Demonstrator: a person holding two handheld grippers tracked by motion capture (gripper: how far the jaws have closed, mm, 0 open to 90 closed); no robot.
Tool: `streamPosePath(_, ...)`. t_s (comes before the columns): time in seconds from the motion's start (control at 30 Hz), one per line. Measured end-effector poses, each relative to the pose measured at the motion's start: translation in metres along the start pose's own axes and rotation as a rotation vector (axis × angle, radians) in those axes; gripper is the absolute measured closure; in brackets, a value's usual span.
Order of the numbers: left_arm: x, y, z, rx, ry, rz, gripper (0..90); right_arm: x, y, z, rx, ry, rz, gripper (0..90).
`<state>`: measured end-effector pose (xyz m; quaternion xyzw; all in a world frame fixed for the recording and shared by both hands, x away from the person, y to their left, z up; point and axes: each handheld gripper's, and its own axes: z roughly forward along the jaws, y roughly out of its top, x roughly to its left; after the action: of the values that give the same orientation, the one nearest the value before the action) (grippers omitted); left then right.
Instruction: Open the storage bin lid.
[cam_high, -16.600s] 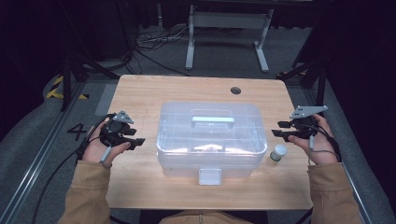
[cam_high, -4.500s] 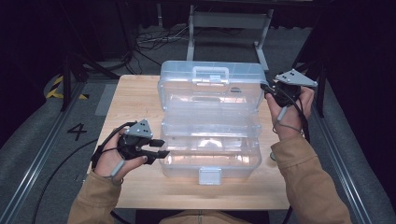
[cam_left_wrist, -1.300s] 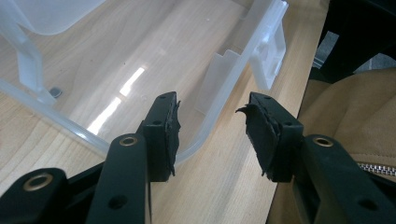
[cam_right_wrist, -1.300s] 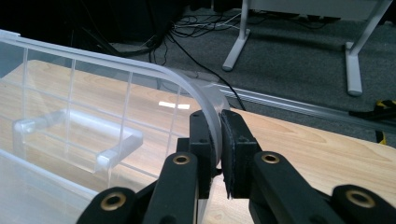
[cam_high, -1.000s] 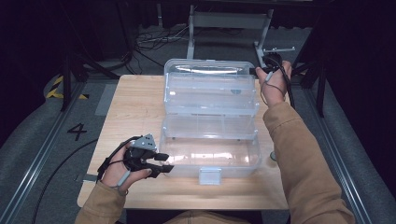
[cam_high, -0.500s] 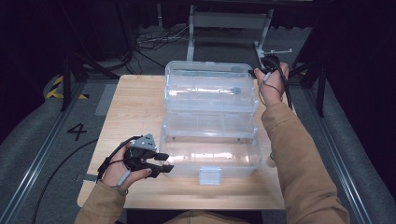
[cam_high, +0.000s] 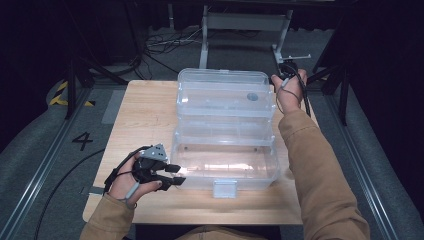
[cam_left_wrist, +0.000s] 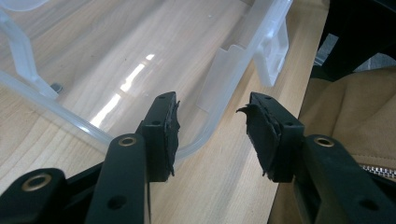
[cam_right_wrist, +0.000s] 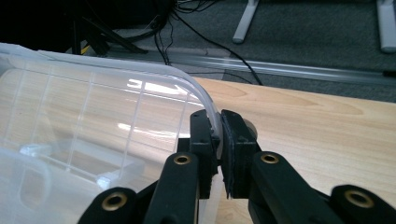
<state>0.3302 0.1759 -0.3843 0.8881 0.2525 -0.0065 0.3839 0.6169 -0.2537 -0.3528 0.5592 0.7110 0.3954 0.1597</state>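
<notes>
Up close, right gripper jaws pinch lid rim.

The storage box and its raised lid are clear, colourless plastic with a frosted white latch. The worktop is pale wood with fine grain. Both grippers, left and right, are black with brass-coloured rivets; the left carries a grey plate. The sleeves are tan, the floor grey carpet.

Box sits mid-table; its lid stands open behind it; left gripper at the box's front-left corner; right gripper on the lid's far-right edge.
</notes>
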Motion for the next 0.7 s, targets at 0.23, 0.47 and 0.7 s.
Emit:
streamPosePath(0.23, 0.001, -0.001, 0.000, -0.009, 0.000, -0.004, 53.5, -0.003, -0.002, 0.008, 0.021, 0.005, 0.023, 84.5)
streamPosePath(0.47, 0.001, -0.002, -0.001, -0.012, -0.002, -0.007, 53.6, -0.006, -0.004, 0.013, 0.033, 0.011, 0.035, 84.4)
streamPosePath(0.7, 0.001, -0.002, -0.002, -0.013, -0.003, -0.007, 53.6, -0.009, -0.006, 0.017, 0.046, 0.020, 0.052, 84.4)
